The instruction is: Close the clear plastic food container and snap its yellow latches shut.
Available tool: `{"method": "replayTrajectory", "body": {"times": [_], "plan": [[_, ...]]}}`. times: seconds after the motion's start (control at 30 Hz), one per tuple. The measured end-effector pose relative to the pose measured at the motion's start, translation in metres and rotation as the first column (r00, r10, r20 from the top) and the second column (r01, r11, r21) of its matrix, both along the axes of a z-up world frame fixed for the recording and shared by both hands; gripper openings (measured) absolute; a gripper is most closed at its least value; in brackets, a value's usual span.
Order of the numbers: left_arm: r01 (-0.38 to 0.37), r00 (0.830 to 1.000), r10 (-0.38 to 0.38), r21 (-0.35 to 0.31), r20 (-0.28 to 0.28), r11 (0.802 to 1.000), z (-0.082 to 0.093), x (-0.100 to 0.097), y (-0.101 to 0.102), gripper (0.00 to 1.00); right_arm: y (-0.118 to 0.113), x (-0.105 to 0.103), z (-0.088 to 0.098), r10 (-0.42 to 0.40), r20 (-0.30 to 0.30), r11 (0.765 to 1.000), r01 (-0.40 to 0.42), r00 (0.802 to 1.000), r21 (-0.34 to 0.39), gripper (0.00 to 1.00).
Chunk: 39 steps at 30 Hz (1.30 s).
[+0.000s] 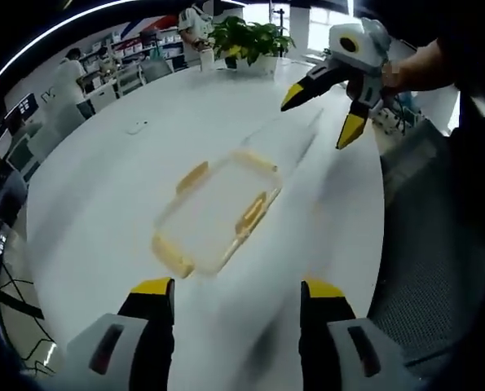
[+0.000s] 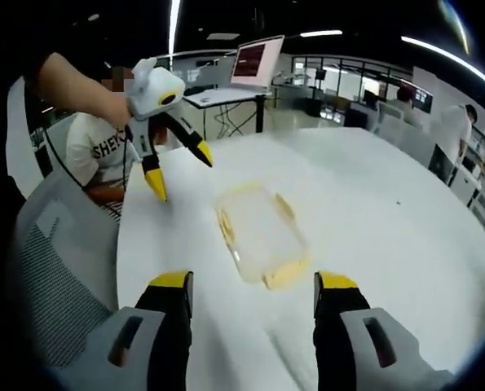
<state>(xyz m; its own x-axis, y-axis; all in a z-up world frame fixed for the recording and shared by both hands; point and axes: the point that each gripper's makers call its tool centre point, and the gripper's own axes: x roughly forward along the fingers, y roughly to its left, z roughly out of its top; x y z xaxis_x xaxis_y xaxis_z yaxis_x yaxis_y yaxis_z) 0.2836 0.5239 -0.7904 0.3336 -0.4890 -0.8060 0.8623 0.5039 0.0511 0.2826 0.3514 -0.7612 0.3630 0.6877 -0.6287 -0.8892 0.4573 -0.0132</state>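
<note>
Clear plastic food container [image 1: 218, 216] with yellow latches [image 1: 251, 215] lying flat on the white surface [image 1: 120, 171], well in from its edges. Left claw [image 1: 235, 292] spread wide, holding nothing, just short of the container. Right claw [image 2: 254, 285] likewise wide and empty. Potted plant [image 1: 250, 39] at the far edge.
</note>
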Motion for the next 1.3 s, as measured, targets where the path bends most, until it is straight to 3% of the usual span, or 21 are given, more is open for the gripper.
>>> {"method": "replayTrajectory", "body": {"times": [0.33,0.87,1.1,1.3], "plan": [[0.046,0.999,-0.046,0.060,0.002,0.997,-0.003,0.019,0.008,0.56,0.008,0.010,-0.003,0.027,0.010,0.999,-0.027,1.000,-0.037,0.57],[0.133,0.991,-0.129,0.134,-0.040,0.982,-0.014,0.038,0.019,0.55,0.009,0.029,-0.016,0.060,-0.010,0.991,-0.061,0.998,-0.120,0.55],[0.158,0.987,-0.153,0.146,-0.050,0.977,-0.017,0.048,0.018,0.55,0.009,0.034,-0.026,0.106,-0.019,0.977,-0.108,0.994,-0.185,0.53],[0.189,0.982,-0.182,0.170,-0.054,0.967,-0.021,0.056,0.018,0.54,0.011,0.037,-0.036,0.156,-0.062,0.955,-0.166,0.986,-0.247,0.51]]}}
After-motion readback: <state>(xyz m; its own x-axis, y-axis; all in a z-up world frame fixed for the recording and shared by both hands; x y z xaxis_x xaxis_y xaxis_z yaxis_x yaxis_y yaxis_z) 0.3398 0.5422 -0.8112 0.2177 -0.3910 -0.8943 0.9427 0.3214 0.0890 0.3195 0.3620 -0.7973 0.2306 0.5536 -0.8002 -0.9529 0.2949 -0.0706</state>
